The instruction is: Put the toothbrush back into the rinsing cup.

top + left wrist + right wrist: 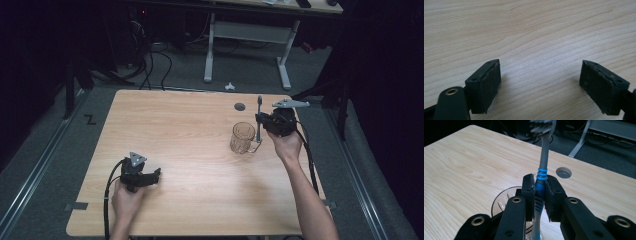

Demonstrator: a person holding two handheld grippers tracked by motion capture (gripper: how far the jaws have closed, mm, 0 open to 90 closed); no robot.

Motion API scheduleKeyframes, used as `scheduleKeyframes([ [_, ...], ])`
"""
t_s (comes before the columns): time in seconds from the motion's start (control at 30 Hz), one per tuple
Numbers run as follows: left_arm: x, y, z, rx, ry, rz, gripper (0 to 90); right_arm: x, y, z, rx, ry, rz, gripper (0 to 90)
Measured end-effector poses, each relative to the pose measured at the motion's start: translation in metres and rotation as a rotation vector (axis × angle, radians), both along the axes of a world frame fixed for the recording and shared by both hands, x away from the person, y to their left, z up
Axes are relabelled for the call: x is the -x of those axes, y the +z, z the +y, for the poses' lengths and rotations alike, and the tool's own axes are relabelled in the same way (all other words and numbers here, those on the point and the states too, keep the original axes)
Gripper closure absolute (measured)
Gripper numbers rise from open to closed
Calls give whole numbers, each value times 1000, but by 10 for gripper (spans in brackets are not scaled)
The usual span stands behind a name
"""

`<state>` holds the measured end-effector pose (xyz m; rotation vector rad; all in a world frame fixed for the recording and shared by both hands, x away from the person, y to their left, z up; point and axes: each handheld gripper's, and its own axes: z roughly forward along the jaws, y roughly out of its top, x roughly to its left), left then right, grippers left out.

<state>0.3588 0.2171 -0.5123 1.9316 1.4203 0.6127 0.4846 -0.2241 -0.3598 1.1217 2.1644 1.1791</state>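
Between the right gripper's (pixel 540 195) black padded jaws, clamped tight, stands a toothbrush (pixel 541 170): grey plastic stem, ribbed blue grip, bristles uppermost. Just below sits a clear ribbed glass mug (pixel 243 137) with a handle. Nothing lies between the left gripper's (pixel 540 85) wide-apart jaws, low over the pale wood-grain table (pixel 529 30). No legible writing.
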Motion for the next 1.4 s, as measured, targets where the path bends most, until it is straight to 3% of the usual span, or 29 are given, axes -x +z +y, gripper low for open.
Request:
scheduleKeyframes([
  [0.77, 0, 0, 0, 0, 0, 0, 181, 4, -2, 0, 48, 15, 25, 791],
  [1.4, 0, 0, 0, 0, 0, 0, 181, 7, -10, -9, 27, 5, 50, 791],
])
